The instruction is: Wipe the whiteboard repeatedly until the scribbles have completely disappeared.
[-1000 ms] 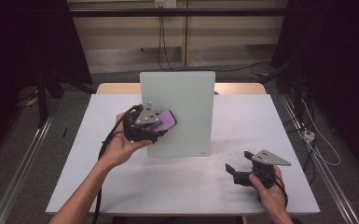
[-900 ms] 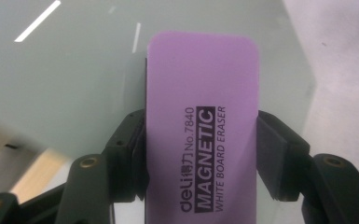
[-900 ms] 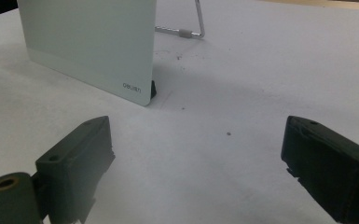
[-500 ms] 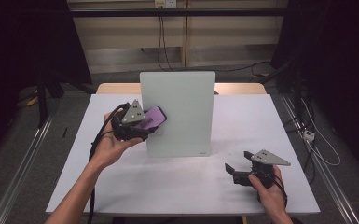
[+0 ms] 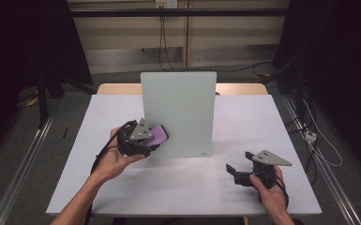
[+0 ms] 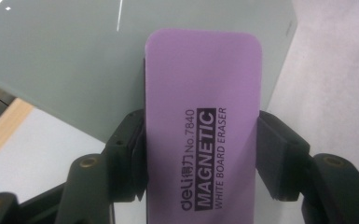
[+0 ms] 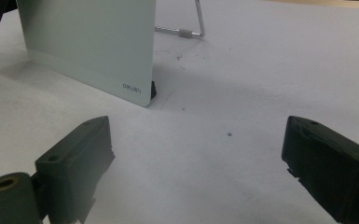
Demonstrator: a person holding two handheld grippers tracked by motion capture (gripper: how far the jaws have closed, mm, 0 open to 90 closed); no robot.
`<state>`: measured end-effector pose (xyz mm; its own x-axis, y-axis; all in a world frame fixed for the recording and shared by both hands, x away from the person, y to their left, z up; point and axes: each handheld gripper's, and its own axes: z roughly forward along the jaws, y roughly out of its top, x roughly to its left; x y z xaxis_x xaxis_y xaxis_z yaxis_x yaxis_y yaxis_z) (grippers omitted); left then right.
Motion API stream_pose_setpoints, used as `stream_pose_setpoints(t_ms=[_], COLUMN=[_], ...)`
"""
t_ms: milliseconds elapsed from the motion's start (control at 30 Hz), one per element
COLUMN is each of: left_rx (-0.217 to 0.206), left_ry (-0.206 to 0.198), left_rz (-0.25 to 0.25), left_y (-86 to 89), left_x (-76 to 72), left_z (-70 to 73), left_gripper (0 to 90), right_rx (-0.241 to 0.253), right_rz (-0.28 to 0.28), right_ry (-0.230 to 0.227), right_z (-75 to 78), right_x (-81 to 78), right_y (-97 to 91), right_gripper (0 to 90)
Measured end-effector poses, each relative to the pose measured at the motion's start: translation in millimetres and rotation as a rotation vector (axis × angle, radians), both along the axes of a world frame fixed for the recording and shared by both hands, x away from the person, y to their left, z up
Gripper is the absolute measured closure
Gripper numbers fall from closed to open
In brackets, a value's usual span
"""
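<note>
A small whiteboard (image 5: 178, 114) stands upright on a wire stand in the middle of the white tabletop (image 5: 122, 187). The left gripper (image 5: 152, 139) is clenched on a purple eraser (image 6: 204, 126) (printed "MAGNETIC WHITE BOARD ERASER"), its fingers (image 6: 127, 154) pressing both long edges. The eraser sits at the whiteboard's lower left corner, seemingly against the face, though contact is hard to confirm. The right gripper (image 5: 236, 172) rests on the tabletop near the whiteboard's lower right corner, its fingers (image 7: 77, 156) spread wide apart and grasping nothing.
</note>
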<state>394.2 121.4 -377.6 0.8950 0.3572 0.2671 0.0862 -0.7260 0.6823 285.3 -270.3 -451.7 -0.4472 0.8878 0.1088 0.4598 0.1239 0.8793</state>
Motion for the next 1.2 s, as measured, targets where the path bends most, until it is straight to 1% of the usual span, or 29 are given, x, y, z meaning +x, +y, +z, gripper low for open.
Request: stream_pose_setpoints(t_ms=[33,133,300,367,400,433,467,500,567,600,633,733,767,833,867,900,933,967,1033,1100,1133,1200], left_rx=[-0.003,0.028,0.061,0.069,0.07,0.068,0.074,0.072,0.08,0.071,0.075,0.072,0.074,0.034,0.026,0.006,-0.004,-0.023,-0.06,-0.081,-0.1,-0.114], left_ry=[0.004,0.025,0.038,0.04,0.049,0.047,0.078,0.07,0.08,0.075,0.085,0.073,0.066,0.047,0.041,0.031,0.016,0.01,-0.008,-0.021,-0.025,-0.029], left_rz=[-0.001,-0.012,-0.032,-0.045,-0.044,-0.051,-0.067,-0.06,-0.075,-0.075,-0.079,-0.082,-0.076,-0.058,-0.045,-0.035,-0.025,-0.02,0.006,0.025,0.036,0.044], left_y=[-1.7,-6.4,-16.0,-19.1,-20.7,-22.8,-24.0,-26.8,-31.4,-34.0,-35.1,-36.3,-35.3,-32.6,-30.3,-28.0,-25.1,-22.4,-17.5,-13.1,-11.0,-8.4], left_x=[-1.0,-3.0,-5.6,-5.6,-6.3,-6.2,-5.8,-6.8,-7.3,-7.7,-7.6,-6.7,-6.0,-3.0,-1.4,0.5,2.9,5.3,8.2,10.3,11.2,12.8], left_z=[-2.7,-7.7,-15.2,-17.0,-18.4,-19.7,-20.1,-22.6,-25.5,-27.2,-27.2,-24.3,-20.6,-12.1,-5.9,-0.2,6.1,12.0,21.5,29.1,31.6,34.9], left_gripper=[40.9,40.9,40.9,40.9,40.8,40.8,40.8,40.9,40.9,40.9,40.9,40.9,40.9,40.9,40.9,40.9,40.9,40.9,40.9,40.9,40.9,40.9], right_rx=[0.0,-0.002,-0.001,-0.003,-0.003,-0.001,-0.002,-0.002,-0.003,-0.002,-0.001,-0.001,-0.001,-0.002,-0.001,-0.001,-0.001,-0.001,-0.003,-0.003,-0.003,-0.003], right_rz=[0.0,0.007,0.007,0.005,0.004,0.005,0.006,0.006,0.006,0.005,0.004,0.003,0.004,0.004,0.004,0.003,0.003,0.004,0.005,0.005,0.005,0.004], right_ry=[0.001,0.0,0.0,0.002,0.002,0.0,0.0,0.001,-0.001,0.0,0.0,0.002,0.002,0.0,0.0,0.0,0.0,0.0,-0.001,-0.001,-0.001,-0.001], right_z=[0.1,0.1,0.2,0.2,0.2,0.3,0.3,0.2,0.2,0.4,0.4,0.3,0.3,0.3,0.3,0.3,0.3,0.4,0.4,0.3,0.3,0.3], right_x=[0.0,0.1,0.2,0.2,0.1,0.2,0.1,0.1,0.3,0.1,0.1,-0.1,-0.2,-0.3,-0.4,-0.5,-0.5,-0.6,-0.7,-0.8,-0.7,-0.7], right_y=[0.5,1.4,1.3,1.2,1.1,1.1,1.1,1.1,0.9,0.9,0.9,0.8,0.7,0.6,0.5,0.5,0.5,0.5,0.4,0.3,0.2,0.2], right_gripper=[8.8,8.8,8.8,8.8,8.8,8.8,8.8,8.8,8.9,8.8,8.9,8.9,8.9,8.9,8.9,8.9,8.9,8.9,8.9,8.9,8.9,8.9])
